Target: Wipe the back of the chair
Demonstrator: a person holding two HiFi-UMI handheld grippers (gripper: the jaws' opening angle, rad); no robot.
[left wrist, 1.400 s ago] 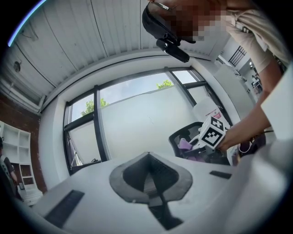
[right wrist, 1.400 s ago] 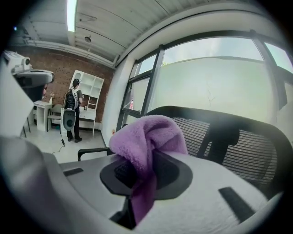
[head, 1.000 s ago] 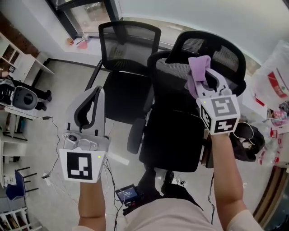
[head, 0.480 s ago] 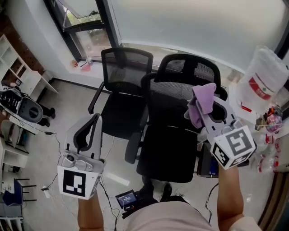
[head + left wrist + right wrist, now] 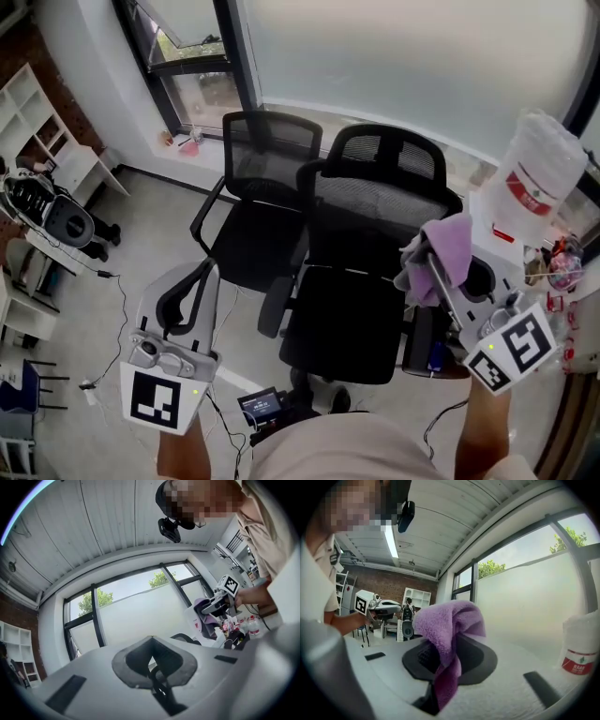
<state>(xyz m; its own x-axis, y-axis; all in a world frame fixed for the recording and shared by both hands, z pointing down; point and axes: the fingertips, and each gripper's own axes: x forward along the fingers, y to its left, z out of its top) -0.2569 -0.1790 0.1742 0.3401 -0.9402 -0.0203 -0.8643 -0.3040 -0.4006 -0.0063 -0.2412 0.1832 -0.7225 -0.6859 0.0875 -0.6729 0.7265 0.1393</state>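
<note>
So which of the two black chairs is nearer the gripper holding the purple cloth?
The chair with the headrest, on the right: the right gripper and purple cloth are beside it. The other chair, farther left, lacks a headrest.

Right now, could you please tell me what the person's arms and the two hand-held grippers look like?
Both the left hand-held gripper and the right hand-held gripper are light grey, with curved jaws lined in dark padding. Each carries a white cube with black square markers. The person wears a light short-sleeved top; forearms are uncovered.
</note>
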